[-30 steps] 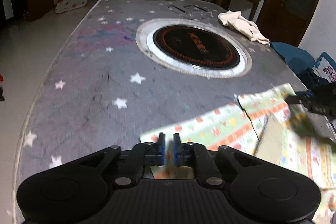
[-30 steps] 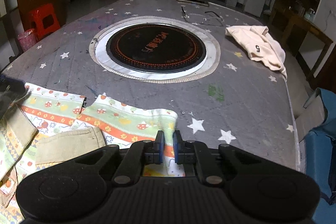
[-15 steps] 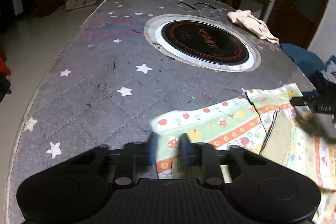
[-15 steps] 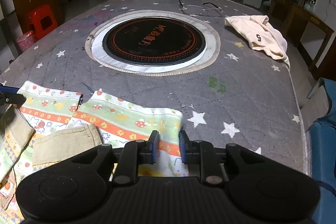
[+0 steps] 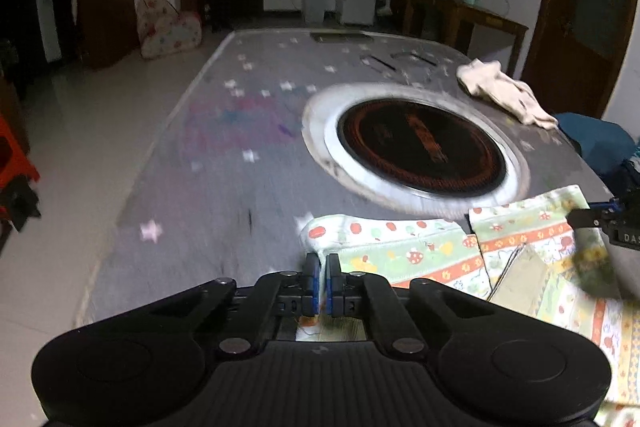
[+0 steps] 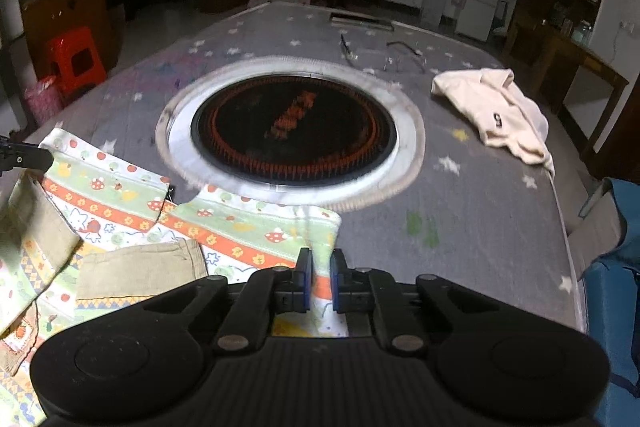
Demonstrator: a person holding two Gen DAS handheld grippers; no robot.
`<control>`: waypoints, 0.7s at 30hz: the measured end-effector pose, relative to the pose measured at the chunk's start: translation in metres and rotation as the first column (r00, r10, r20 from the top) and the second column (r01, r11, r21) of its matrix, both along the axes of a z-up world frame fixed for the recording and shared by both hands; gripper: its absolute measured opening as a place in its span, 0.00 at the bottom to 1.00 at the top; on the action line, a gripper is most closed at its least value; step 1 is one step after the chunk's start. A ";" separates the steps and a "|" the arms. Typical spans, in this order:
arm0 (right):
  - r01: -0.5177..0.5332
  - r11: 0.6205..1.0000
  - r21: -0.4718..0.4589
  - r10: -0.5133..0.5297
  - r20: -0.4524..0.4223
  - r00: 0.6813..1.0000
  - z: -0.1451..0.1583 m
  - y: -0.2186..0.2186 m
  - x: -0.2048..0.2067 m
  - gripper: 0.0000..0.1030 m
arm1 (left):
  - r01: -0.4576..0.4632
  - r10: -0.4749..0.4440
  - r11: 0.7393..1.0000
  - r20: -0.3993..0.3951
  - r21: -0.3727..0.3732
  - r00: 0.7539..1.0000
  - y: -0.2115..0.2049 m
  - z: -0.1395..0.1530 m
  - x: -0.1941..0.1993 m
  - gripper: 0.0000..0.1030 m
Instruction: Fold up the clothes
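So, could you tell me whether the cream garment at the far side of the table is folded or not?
Not folded: the cream garment lies crumpled in a loose heap on the table.

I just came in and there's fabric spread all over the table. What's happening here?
A person is folding clothes with a handheld gripper in each hand. The left gripper and right gripper have each pinched a far corner of the patterned garment, which lies on the grey star-print table cover just short of the round black hotplate. A cream garment lies crumpled at the far right, untouched.
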State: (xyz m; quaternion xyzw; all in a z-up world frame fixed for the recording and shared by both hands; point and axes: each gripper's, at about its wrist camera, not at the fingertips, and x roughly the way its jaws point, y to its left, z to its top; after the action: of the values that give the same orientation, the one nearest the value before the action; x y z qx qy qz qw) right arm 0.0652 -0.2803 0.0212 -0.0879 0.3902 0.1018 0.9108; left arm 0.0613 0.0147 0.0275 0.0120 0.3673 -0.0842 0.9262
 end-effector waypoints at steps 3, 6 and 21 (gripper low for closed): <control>0.015 1.000 0.002 -0.015 -0.005 1.000 -0.003 0.004 0.012 0.11 | -0.012 0.012 1.000 -0.006 0.024 1.000 -0.001 -0.004 0.014 0.05; 0.017 1.000 -0.017 -0.017 0.005 1.000 -0.002 0.007 0.013 0.17 | -0.025 0.026 0.999 -0.024 0.032 0.999 0.002 -0.010 0.018 0.10; -0.274 0.961 0.043 0.277 -0.102 0.955 0.004 0.076 -0.054 0.38 | 0.138 -0.138 0.990 -0.038 -0.014 0.990 -0.018 -0.002 -0.061 0.39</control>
State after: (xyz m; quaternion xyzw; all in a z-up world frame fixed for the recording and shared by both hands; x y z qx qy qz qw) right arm 0.0114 -0.2041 0.0252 -0.1232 0.4210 0.2379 0.8666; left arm 0.0004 -0.0031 0.0251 0.0307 0.3830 -0.1503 0.9109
